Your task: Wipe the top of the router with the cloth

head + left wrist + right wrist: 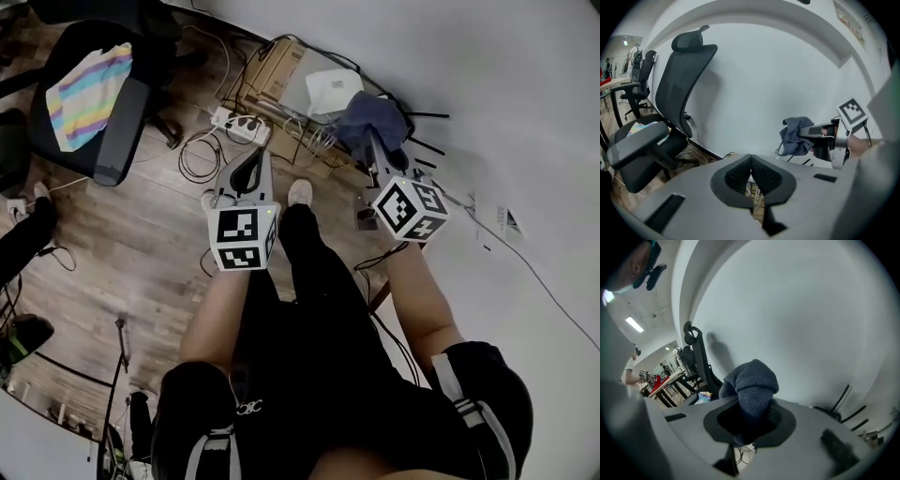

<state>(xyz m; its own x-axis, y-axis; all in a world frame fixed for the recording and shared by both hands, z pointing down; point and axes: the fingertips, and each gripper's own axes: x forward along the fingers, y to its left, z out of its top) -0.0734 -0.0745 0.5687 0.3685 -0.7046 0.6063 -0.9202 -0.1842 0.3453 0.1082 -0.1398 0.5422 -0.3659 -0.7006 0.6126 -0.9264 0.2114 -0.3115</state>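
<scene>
Forearms [223,309] outstretched — cloth [752,380] pinched in right gripper [376,153], left gripper's [751,162] jaws together.

Head camera on me, steeply down to the wood floor [141,244], my left gripper [248,169] camera low, facing white wall [754,79] and black chair [679,79], my right gripper [373,150] camera close behind the cloth [752,385], sharing that wall, chair far left.

A black chair [117,131] stands on the wood floor [122,244], with a rainbow-striped towel [89,94] lying on its seat. Near the white wall [506,84] sits a cardboard box [278,67]. A power strip [239,124] lies just beside it, among loose, coiled cables [199,155].
</scene>
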